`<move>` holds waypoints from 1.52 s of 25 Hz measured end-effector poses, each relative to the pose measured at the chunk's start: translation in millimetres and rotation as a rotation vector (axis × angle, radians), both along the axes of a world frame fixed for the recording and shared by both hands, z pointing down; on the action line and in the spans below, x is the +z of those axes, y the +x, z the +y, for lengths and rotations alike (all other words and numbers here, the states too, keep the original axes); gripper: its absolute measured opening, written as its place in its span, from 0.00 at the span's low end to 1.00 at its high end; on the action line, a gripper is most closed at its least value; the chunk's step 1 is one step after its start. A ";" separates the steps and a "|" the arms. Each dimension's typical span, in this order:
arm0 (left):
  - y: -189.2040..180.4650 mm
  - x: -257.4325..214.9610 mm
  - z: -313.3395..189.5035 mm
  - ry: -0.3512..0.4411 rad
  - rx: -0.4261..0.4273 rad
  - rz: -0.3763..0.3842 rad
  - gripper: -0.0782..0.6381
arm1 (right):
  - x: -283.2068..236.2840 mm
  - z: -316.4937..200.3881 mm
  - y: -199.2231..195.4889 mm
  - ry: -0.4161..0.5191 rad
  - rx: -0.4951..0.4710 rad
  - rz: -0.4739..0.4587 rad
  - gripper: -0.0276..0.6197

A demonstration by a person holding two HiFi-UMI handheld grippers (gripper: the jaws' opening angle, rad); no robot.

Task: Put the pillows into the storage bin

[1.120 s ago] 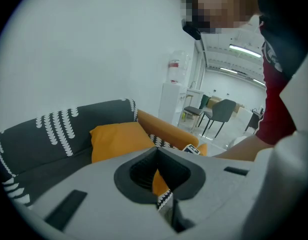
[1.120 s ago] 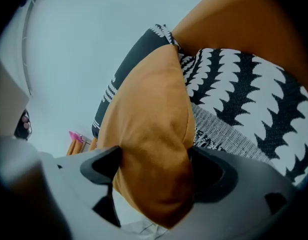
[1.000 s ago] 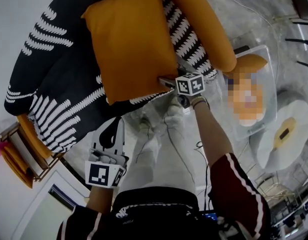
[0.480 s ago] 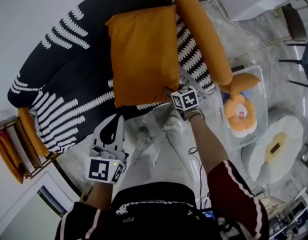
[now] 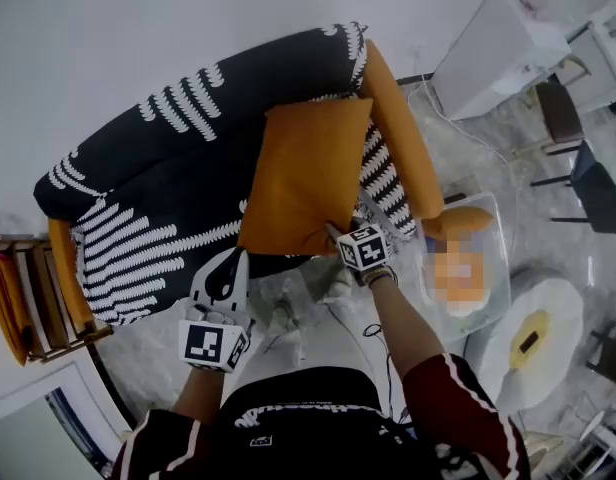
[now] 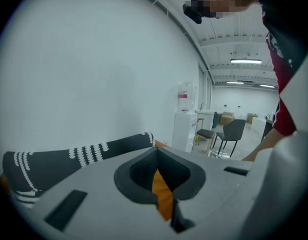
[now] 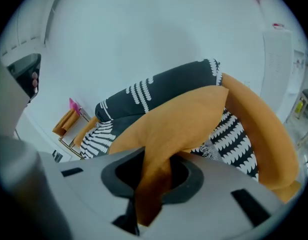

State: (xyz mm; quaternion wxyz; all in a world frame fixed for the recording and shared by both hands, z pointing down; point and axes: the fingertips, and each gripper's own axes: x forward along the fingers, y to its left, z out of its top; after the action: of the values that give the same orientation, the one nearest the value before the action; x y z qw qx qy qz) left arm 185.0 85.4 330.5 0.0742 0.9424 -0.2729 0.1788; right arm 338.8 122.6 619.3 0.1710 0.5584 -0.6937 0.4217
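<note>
1. Right tool (image 5: 340, 236) clamped on the lower corner of the orange square fabric pillow (image 5: 313, 173). Its jaws have just been closing, with pillow fabric bunched between them.
2. The pillow is over the seat of the black-and-white patterned sofa (image 5: 158, 168), beside its orange arm. Can't tell whether it is resting or lifted.
3. Left tool (image 5: 228, 266) has its jaws together and grips nothing. It is in front of the sofa, apart from the pillow.
4. Clear plastic storage bin (image 5: 498, 243) is on the floor, just past the sofa's orange arm. The pillow is not in it.
</note>
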 end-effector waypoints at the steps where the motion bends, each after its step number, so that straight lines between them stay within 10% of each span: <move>1: -6.4 -7.3 0.3 0.013 -0.001 0.001 0.11 | -10.5 -1.1 -4.1 0.012 -0.005 0.010 0.17; 28: -131.4 -146.5 -18.9 0.228 0.033 0.290 0.11 | -240.7 28.0 -91.3 0.232 0.140 0.247 0.15; 38: -139.0 -159.5 -7.2 0.103 0.105 0.398 0.11 | -288.6 76.0 -102.2 0.303 0.301 0.272 0.15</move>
State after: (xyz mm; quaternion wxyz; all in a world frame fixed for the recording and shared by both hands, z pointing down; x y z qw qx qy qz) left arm 46.1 78.1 171.0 0.0688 0.9746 -0.2121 -0.0215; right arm 236.7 198.6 330.6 0.1126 0.7262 -0.6286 0.2546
